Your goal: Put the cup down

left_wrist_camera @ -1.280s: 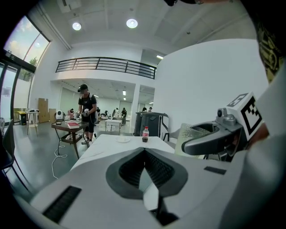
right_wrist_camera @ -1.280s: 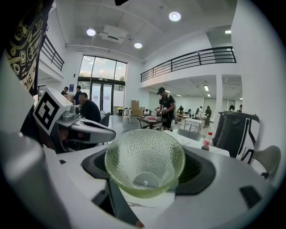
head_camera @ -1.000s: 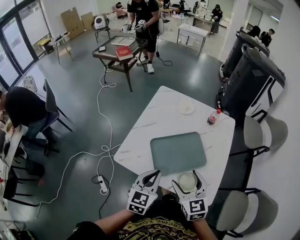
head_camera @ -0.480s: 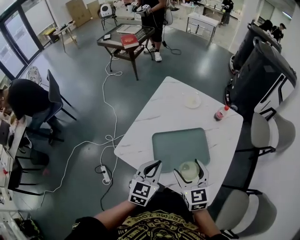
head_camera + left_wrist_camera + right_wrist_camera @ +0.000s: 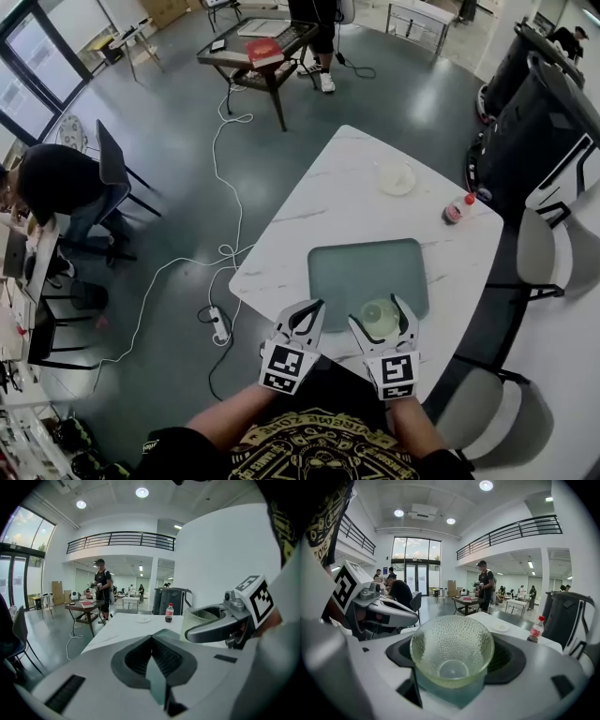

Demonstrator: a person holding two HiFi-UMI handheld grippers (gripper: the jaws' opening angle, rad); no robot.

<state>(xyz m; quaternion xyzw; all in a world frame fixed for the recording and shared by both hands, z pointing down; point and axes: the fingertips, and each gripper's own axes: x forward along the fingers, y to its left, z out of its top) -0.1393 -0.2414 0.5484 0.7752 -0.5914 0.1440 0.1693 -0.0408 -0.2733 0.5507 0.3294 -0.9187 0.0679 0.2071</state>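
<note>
A clear, dimpled, greenish glass cup (image 5: 379,312) is upright between the jaws of my right gripper (image 5: 380,315), which is shut on it. In the head view it hangs over the near edge of a grey-green tray (image 5: 366,267) on the white marble table (image 5: 319,197). The right gripper view looks down into the cup (image 5: 452,651), which is empty. My left gripper (image 5: 302,315) is just to the left, over the table's near edge; its jaw tips meet with nothing between them (image 5: 151,638). The left gripper view also shows the cup (image 5: 199,616) at its right.
A small white saucer (image 5: 396,177) and a red-capped bottle (image 5: 457,208) stand at the table's far end. Grey chairs (image 5: 539,255) stand along the right side. A cable and power strip (image 5: 217,324) lie on the floor to the left. People work at other tables farther off.
Both grippers have moved a little forward, so the cup now hangs over the tray's near edge instead of short of it. The head view has tilted further down.
</note>
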